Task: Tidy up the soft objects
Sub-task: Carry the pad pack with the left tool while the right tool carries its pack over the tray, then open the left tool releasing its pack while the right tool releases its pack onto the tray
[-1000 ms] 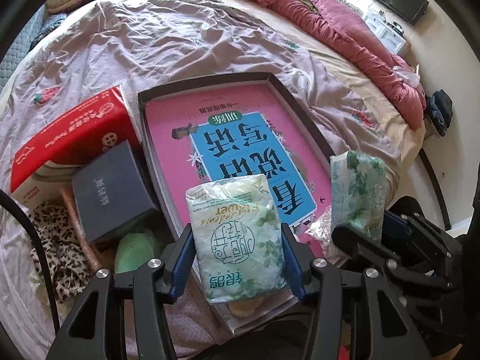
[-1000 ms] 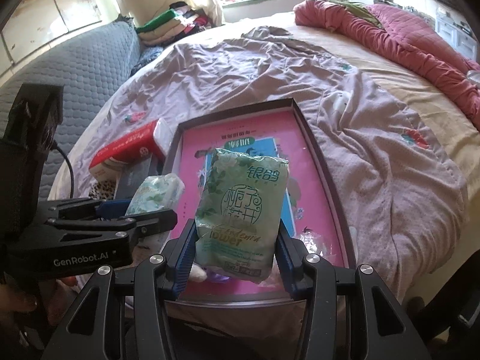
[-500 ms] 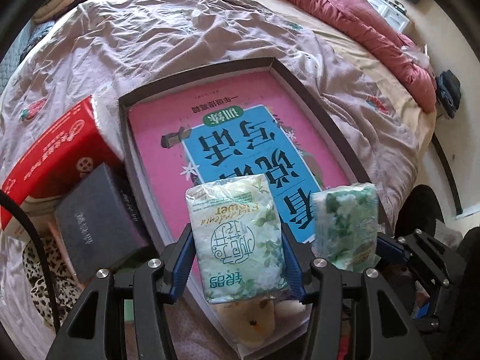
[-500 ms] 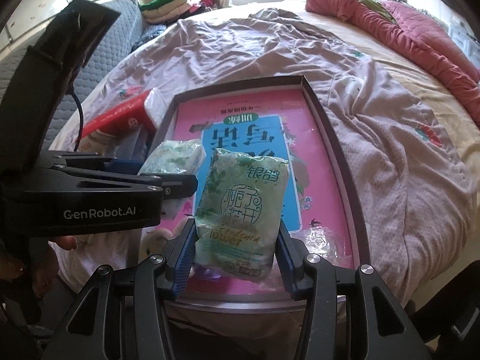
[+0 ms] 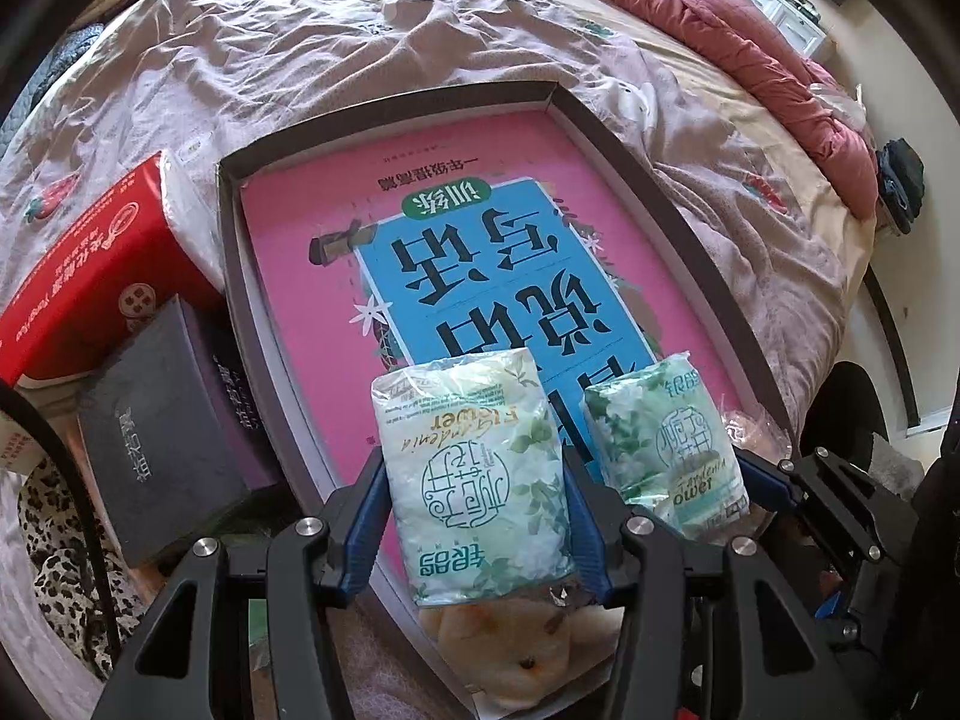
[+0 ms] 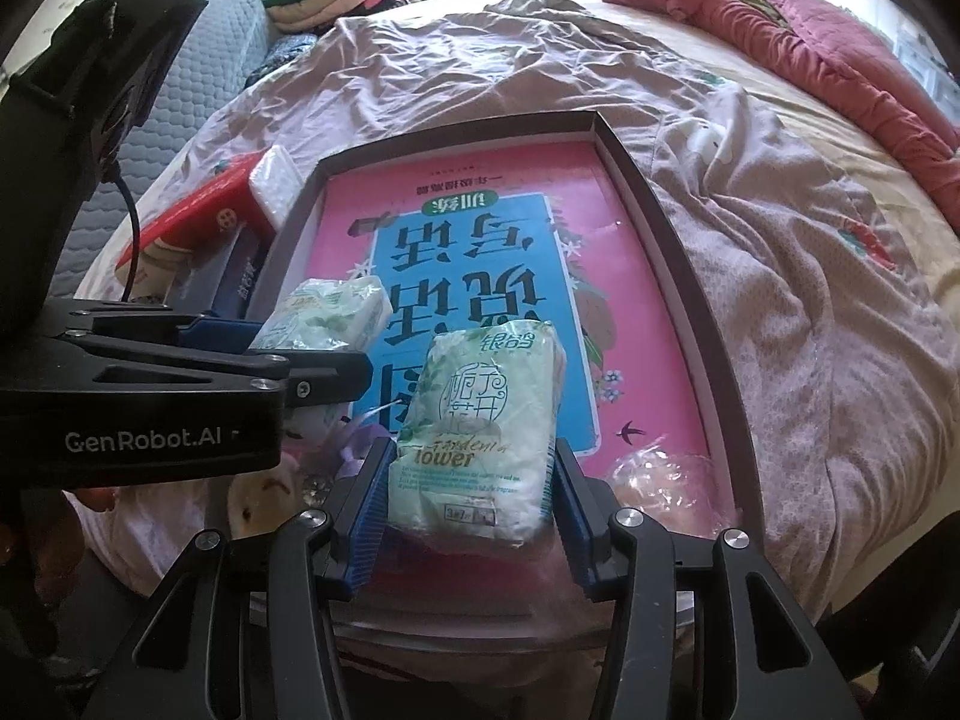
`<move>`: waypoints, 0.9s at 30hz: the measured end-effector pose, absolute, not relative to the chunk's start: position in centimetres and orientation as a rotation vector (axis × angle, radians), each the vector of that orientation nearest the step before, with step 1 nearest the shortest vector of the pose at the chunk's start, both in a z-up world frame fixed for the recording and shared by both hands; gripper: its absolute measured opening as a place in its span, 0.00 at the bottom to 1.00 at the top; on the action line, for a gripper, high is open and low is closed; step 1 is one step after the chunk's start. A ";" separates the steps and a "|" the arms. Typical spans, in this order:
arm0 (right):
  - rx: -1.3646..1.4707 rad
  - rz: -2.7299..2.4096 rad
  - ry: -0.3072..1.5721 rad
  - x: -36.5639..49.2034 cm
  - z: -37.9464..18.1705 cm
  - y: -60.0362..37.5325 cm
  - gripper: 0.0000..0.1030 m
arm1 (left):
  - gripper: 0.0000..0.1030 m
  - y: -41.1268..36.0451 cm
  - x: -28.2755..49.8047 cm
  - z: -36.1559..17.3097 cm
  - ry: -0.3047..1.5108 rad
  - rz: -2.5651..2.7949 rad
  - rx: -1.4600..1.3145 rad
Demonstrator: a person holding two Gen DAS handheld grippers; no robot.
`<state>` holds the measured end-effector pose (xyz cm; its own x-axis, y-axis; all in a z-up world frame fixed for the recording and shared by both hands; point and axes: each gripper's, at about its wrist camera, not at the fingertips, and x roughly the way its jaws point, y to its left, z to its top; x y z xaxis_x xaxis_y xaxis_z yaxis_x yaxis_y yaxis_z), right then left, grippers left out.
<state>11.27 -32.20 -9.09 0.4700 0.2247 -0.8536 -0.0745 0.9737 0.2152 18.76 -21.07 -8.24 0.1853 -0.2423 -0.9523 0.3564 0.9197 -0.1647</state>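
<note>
My left gripper is shut on a green-and-white tissue pack, held over the near end of a dark tray with a pink and blue book inside. My right gripper is shut on a second tissue pack, just right of the first; it also shows in the left wrist view. The left gripper and its pack show at the left of the right wrist view. A small plush toy lies under the left pack.
A red tissue box and a dark grey box lie left of the tray on the mauve bedspread. Leopard-print cloth is at near left. A crumpled clear wrapper sits in the tray's near right corner. A red quilt lies far right.
Both grippers have moved forward over the tray's near end, each still holding its pack. The right pack has come closer beside the left one.
</note>
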 end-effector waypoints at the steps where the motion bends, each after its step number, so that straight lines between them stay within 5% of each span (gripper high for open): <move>1: 0.152 0.185 1.064 11.2 -9.1 -32.1 0.51 | 0.52 -21.1 18.8 -8.3 1.322 -0.424 0.103; 27: 0.135 0.167 0.998 9.6 -6.1 -32.9 0.65 | 0.53 -20.1 18.5 -8.4 1.334 -0.428 0.022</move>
